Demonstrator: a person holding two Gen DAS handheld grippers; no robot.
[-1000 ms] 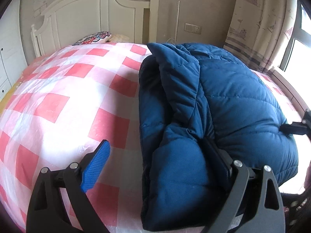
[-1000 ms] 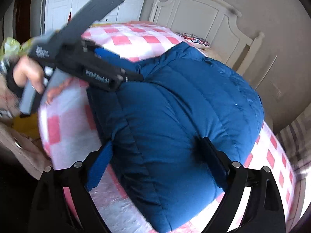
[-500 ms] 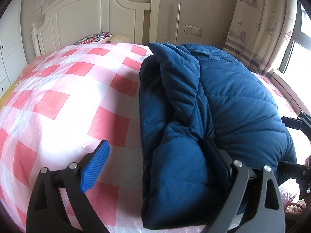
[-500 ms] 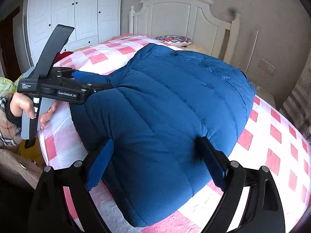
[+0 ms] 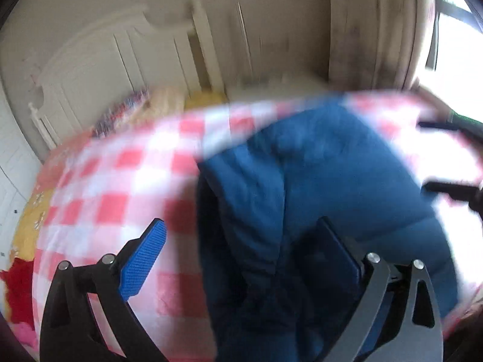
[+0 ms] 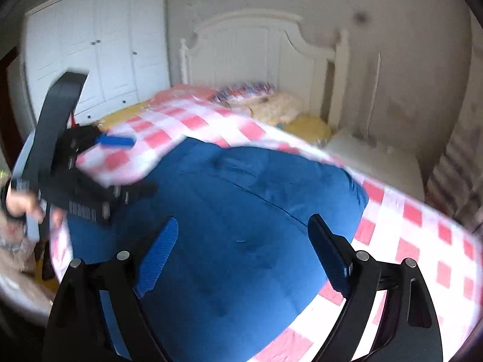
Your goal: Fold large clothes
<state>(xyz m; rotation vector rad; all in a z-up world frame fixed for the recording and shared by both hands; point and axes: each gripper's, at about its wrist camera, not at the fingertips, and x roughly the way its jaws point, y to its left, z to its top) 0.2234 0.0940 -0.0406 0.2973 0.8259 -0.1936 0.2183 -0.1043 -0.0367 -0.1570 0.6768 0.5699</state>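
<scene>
Both tools spread wide, gripping nothing: left tool [image 5: 238, 241], right tool [image 6: 241, 241] over folded blue puffer jacket [image 6: 241, 205] on checkered bed [image 6: 422, 241].

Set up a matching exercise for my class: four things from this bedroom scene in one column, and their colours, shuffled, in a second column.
Things
1. puffer jacket
2. bedspread
3. headboard
4. blanket under the bedspread

Colours
A. white
B. yellow
C. dark blue
D. pink and white checks

Pairs: 1-C, 2-D, 3-A, 4-B
</scene>
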